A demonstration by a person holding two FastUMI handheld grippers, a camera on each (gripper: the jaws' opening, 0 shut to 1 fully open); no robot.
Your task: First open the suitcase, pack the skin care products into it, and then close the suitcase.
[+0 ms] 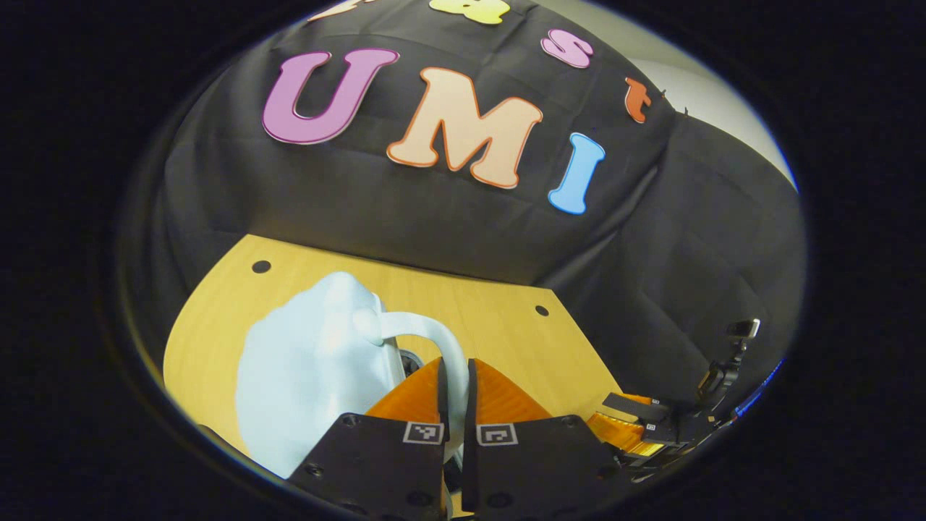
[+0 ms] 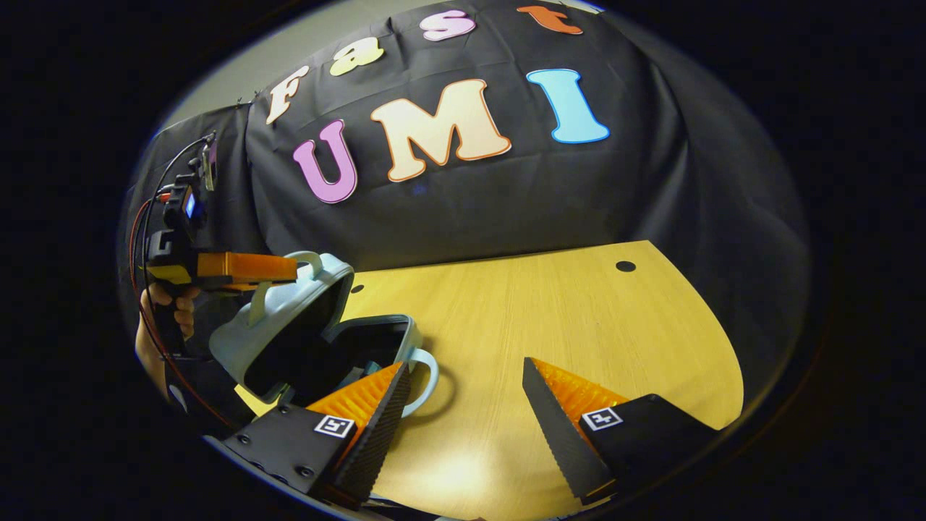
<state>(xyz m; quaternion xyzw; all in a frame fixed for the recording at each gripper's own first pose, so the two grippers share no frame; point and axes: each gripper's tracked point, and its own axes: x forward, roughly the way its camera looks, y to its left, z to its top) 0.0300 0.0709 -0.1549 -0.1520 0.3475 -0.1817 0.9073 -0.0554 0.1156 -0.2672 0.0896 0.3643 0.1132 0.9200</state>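
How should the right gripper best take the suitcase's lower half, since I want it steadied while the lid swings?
By the lower handle, the loop jutting sideways from the suitcase base toward the open right gripper; come from the bare-table side, probably one finger through the loop.

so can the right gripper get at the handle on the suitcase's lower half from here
Probably yes: the right gripper is open, the lower handle sits beside its near finger, and the raised lid stays clear.

Recording booth, black cloth wall (image 2: 470, 202), bare wooden table (image 2: 579, 325) with drilled holes
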